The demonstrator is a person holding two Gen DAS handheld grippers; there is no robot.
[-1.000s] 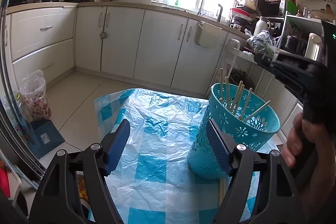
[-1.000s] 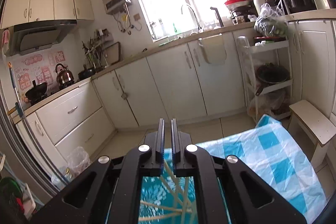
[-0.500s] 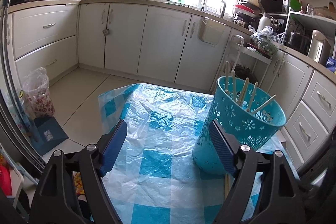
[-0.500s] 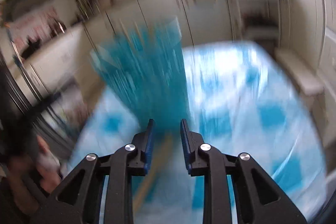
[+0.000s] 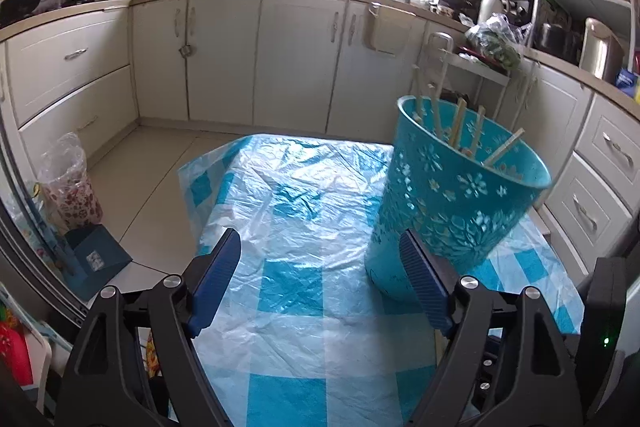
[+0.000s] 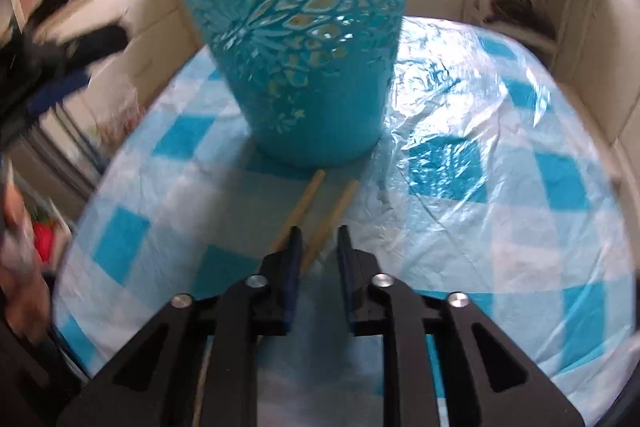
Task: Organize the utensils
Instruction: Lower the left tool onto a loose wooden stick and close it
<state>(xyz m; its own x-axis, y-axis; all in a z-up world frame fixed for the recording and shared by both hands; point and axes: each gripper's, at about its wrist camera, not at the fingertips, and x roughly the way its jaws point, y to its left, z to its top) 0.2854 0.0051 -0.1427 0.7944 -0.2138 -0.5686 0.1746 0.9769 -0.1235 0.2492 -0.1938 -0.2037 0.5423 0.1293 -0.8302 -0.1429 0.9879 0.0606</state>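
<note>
A teal perforated basket [image 5: 452,195] stands on a table covered with a blue-and-white checked plastic cloth [image 5: 304,227] and holds several wooden chopsticks [image 5: 460,123]. My left gripper [image 5: 320,267] is wide open and empty, just left of the basket's base. In the right wrist view the basket [image 6: 296,39] is close ahead. Two wooden chopsticks [image 6: 320,211] lie on the cloth in front of it. My right gripper [image 6: 318,239] is slightly open, low over their near ends, one stick between the jaws.
White kitchen cabinets [image 5: 296,59] run behind the table. A bagged bin [image 5: 70,183] and a blue dustpan [image 5: 96,259] sit on the floor at left. The table edge [image 5: 188,195] is at left. A shelf rack [image 5: 472,63] stands behind the basket.
My right gripper left the basket's top, swung down to the table and opened a little over the two loose chopsticks. My left gripper shifted slightly and stayed open.
</note>
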